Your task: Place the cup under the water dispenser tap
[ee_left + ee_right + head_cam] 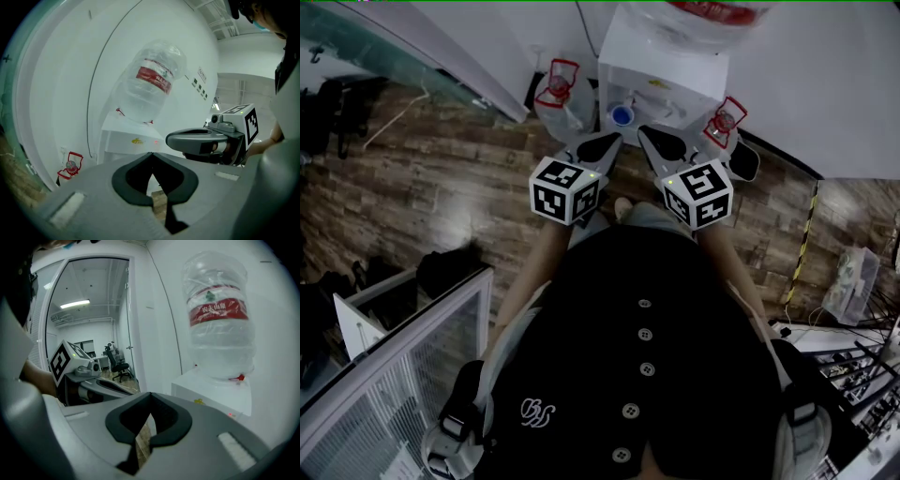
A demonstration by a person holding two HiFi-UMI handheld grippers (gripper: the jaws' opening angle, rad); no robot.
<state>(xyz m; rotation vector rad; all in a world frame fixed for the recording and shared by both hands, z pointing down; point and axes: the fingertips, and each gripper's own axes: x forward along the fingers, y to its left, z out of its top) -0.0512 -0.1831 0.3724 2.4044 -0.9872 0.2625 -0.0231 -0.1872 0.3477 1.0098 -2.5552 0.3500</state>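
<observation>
Left tool (pixel 151 155) and right tool (pixel 150 395), both closed on nothing, face the white water dispenser (pixel 661 56) with its clear, red-labelled bottle (pixel 218 319). A small blue round thing (pixel 622 115), maybe the cup, sits at the dispenser's near side.

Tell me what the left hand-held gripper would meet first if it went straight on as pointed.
Probably the water dispenser: its white front panel lies directly beyond the closed tips of the left hand-held gripper. Nothing shows in between, though depth is hard to judge.
</observation>
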